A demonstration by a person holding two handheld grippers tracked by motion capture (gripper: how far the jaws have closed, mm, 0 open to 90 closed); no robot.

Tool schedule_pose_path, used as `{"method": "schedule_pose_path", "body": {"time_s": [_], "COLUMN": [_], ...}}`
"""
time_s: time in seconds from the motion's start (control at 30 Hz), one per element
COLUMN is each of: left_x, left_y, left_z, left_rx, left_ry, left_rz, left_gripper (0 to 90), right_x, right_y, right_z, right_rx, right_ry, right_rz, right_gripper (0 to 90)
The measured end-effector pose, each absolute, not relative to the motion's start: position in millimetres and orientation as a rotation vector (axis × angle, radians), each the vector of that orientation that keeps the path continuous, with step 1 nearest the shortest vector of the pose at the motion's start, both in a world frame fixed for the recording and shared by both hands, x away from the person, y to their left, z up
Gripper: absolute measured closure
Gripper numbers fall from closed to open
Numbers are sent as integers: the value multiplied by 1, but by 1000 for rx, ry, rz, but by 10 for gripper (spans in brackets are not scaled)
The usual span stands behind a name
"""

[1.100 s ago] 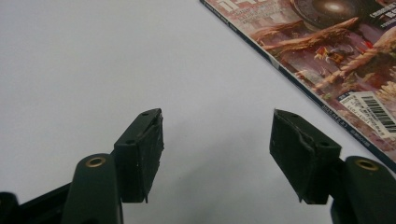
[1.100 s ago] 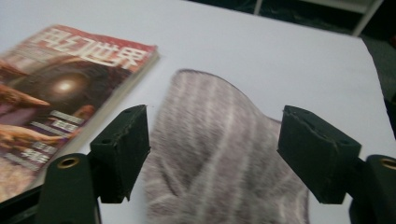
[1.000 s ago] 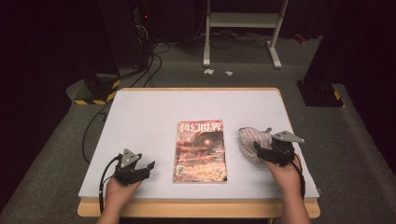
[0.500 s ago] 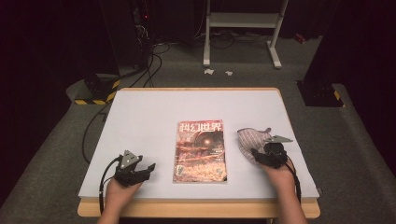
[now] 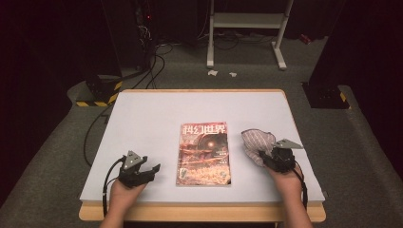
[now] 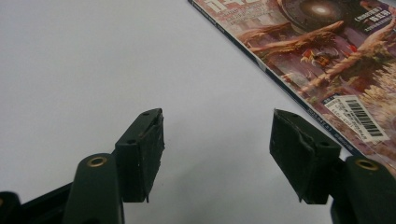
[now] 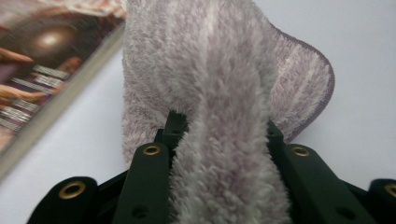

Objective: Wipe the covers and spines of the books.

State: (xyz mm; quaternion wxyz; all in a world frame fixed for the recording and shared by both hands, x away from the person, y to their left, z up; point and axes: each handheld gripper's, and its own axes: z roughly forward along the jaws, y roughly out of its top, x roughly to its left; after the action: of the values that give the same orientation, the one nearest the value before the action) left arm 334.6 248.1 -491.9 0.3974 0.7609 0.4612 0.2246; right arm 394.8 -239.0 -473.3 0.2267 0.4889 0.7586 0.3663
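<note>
Fluffy lilac cloth, faintly striped and bunched, sits pinched between my right tongs, which have just been closing on it, right of the magazine on the worktop; my left tongs gape empty

I am looking down on the white table, where a magazine is lying flat near the middle. My right gripper is sitting at the near edge of a striped grey cloth, its jaws having just been closing on the fabric. My left gripper is resting low on the bare tabletop, well apart from the magazine, jaws spread.
</note>
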Motion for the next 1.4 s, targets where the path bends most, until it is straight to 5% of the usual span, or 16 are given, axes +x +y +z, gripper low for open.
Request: {"method": "schedule_pose_path", "body": {"time_s": [0.67,1.4], "left_x": [340,339], "left_y": [246,251], "left_z": [-491,-492], "left_rx": [1908,1901], "left_ry": [1168,1183], "left_rz": [564,580], "left_gripper": [340,340], "right_x": [356,361], "right_y": [-185,-138], "right_z": [-431,-466], "right_rx": [1110,1052], "right_ry": [2136,2332], "right_rz": [1223,1176], "right_gripper": [661,661]}}
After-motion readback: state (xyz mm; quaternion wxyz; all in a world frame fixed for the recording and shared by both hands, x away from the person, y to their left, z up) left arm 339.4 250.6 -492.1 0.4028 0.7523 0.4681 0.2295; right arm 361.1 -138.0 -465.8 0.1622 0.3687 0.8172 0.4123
